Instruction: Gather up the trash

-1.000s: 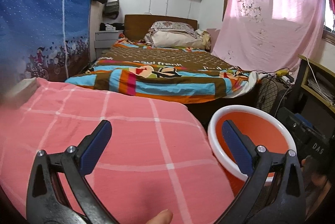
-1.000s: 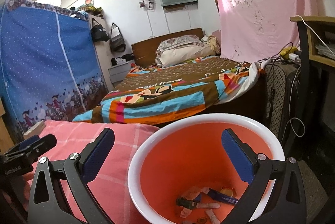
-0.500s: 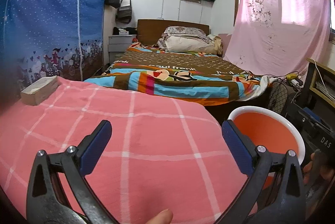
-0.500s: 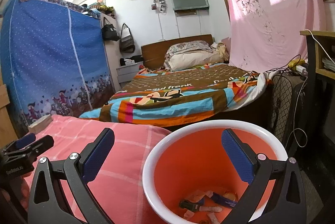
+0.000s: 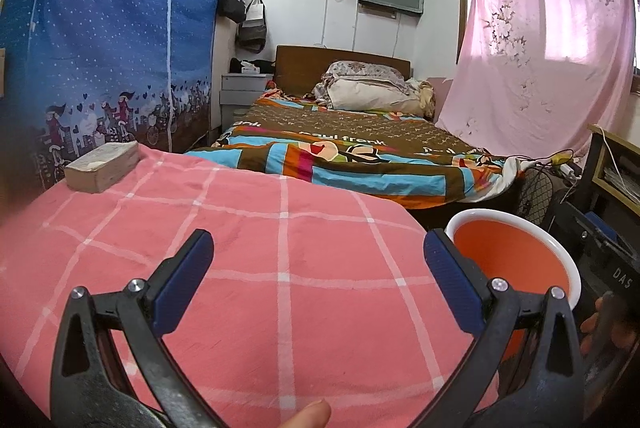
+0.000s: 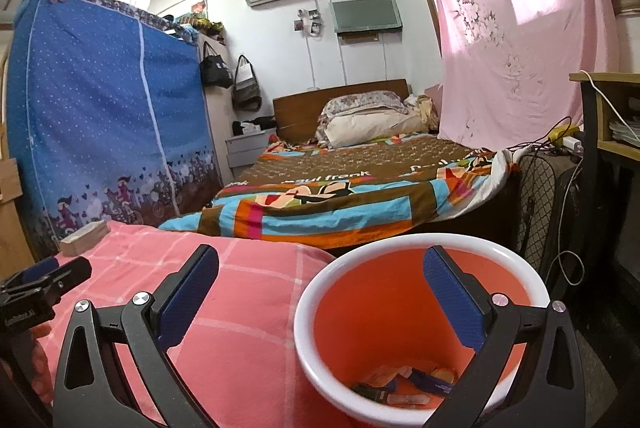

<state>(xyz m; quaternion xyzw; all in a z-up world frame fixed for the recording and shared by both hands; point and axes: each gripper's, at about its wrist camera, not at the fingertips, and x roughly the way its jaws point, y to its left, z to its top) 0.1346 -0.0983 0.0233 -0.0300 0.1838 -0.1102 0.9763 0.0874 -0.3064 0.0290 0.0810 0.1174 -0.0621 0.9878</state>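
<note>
An orange bin with a white rim [image 6: 416, 248] stands beside the pink checked cloth surface [image 5: 280, 268]; it also shows in the left wrist view [image 5: 516, 224]. Several small wrappers and tubes [image 6: 404, 384] lie at its bottom. My right gripper [image 6: 320, 292] is open and empty, over the bin's near left rim. My left gripper [image 5: 318, 280] is open and empty above the pink cloth; it shows at the left edge of the right wrist view [image 6: 44, 280]. A small tan box [image 5: 102, 166] lies at the cloth's far left corner.
A bed with a colourful blanket [image 5: 360, 152] lies beyond the cloth. A blue fabric wardrobe [image 5: 100, 48] stands at the left. A pink curtain [image 5: 540, 68], a black mesh fan [image 6: 536, 196], cables and a shelf [image 6: 612, 132] are at the right.
The left gripper has swung left, so the bin slid right in its view and the tan box came into sight. The right gripper drifted slightly left over the bin. Both stayed open.
</note>
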